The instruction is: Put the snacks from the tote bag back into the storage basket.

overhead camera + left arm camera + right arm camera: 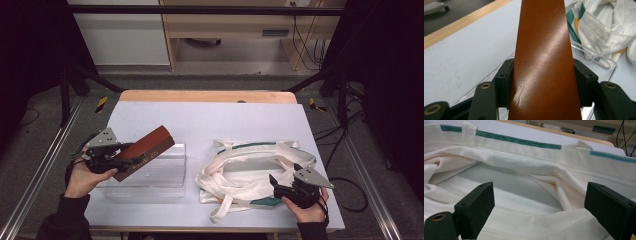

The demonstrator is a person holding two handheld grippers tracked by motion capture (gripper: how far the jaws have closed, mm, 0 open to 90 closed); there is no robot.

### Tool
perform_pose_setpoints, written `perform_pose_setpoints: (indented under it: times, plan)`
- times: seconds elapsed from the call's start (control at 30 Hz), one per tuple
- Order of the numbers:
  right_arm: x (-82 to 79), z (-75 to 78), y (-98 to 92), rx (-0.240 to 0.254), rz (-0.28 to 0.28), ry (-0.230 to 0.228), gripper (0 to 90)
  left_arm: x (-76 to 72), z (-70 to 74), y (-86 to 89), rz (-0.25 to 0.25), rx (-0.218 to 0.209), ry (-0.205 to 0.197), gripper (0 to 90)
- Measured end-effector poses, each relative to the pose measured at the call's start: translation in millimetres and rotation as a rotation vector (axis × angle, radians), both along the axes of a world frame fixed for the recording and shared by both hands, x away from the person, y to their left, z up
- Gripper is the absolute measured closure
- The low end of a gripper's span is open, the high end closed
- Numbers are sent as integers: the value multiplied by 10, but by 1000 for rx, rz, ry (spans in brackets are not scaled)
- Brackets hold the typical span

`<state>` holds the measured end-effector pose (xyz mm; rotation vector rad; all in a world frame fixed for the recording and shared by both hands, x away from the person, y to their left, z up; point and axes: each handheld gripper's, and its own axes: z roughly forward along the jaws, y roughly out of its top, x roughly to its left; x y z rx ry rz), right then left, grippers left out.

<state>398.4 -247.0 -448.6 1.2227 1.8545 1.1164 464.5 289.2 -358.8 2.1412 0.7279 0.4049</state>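
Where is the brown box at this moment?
In the high view, the brown box is on the table's left side, clamped in the left gripper and tilted above the clear plastic tray, left of the white tote bag.

We see brown box (544, 62): glossy smooth top face, soft highlight, few fine scratches; side with print looks darker, matt. Clear tray (150, 175): transparent plastic, shiny edges. Tote bag (529, 170): off-white woven cloth, matt, creased, with green woven trim along rim and stitched handles. Tabletop (210, 117): pale matt smooth sheet; far edge bare light wood. We note left gripper (541, 82) and right gripper (536, 207): matt black plastic jaws, brass-coloured rivets; grey plate on top, dull finish.
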Motion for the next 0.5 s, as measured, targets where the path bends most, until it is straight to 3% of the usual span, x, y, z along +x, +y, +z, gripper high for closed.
perform_pose_setpoints:
  times: [0.5]
  plan:
    - [-1, -14, 0, -5, 4, 0, 99, 51, -163, 7, 8, 37, 27, 427]
